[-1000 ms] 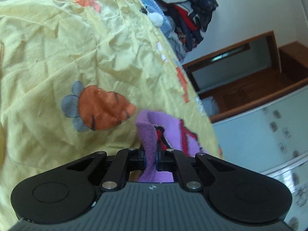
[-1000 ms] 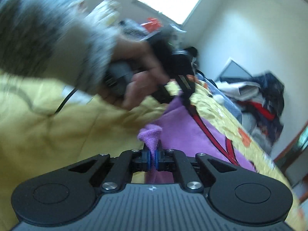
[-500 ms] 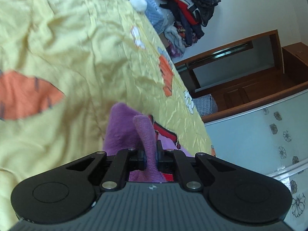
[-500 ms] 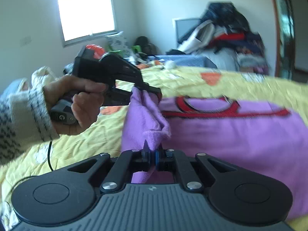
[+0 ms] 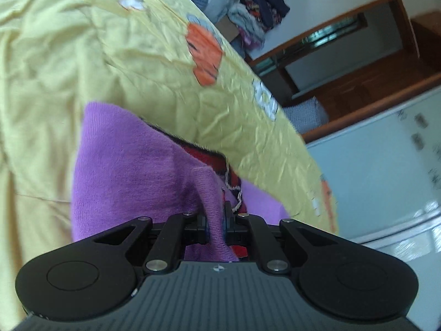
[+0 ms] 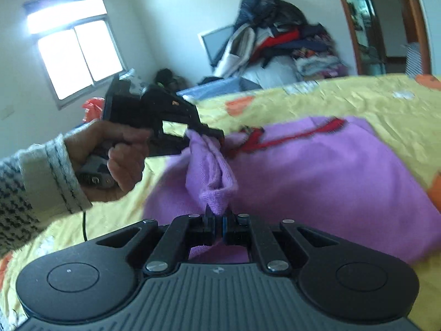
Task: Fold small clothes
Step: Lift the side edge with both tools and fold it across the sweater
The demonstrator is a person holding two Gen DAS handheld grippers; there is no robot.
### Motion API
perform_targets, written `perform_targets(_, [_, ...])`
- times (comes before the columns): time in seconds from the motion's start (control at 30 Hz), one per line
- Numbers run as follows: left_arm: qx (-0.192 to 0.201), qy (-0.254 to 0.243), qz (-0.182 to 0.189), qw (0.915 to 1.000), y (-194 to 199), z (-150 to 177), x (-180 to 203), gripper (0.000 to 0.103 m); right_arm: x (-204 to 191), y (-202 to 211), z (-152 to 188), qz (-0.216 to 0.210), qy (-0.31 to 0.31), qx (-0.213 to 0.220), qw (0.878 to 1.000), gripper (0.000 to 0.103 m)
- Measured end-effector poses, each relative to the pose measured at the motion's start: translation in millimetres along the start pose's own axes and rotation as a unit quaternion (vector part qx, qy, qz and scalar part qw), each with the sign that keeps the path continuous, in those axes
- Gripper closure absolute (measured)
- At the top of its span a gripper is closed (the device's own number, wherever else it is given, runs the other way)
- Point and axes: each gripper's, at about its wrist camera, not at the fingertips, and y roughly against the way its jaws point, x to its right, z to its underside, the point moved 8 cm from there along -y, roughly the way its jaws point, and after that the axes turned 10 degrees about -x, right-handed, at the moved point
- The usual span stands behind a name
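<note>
Fingers of the left gripper (image 5: 215, 222) are pinched on a fold of the purple sweater (image 5: 132, 171); the right gripper (image 6: 218, 224) is clamped on another bunched edge. Sweater (red trim (image 6: 297, 133) showing) is spread on the yellow bedsheet (image 6: 372, 102), w/ the gripped edge raised off it. Left hand (image 6: 110, 154) is seen beside the sweater.

No legible text anywhere.

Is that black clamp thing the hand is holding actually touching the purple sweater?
Touching. The right wrist view shows the left gripper with its fingertips closed on a bunched fold of the purple sweater.
</note>
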Motion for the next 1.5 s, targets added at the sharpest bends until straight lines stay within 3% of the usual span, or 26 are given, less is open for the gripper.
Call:
perform_targets(0.17, [-0.006,-0.024,-0.033,0.9992,-24.0,10.1,10.8,0.093,17.2,1.8,18.2,0.004,-0.022,-0.022,1.0,0.099])
perform_targets(0.43, [-0.003,-0.087,-0.053,0.9948,-26.0,10.3,59.0,0.093,30.8,33.0,3.1,0.008,-0.027,0.029,0.999,0.099])
perform_targets(0.77, [-0.028,-0.144,-0.067,0.9869,-81.4,27.6,127.8,0.093,85.1,58.7,7.5,0.042,-0.075,0.039,0.996,0.099])
perform_targets(1.2, [-0.033,-0.18,-0.097,0.9783,-122.6,50.1,164.7,0.095,110.4,74.6,20.6,0.046,-0.118,0.052,0.991,0.099])
perform_targets(1.5, [-0.049,-0.188,-0.087,0.9771,-151.7,61.8,189.9,0.095,122.7,79.3,27.5,0.069,-0.118,0.048,0.989,0.099])
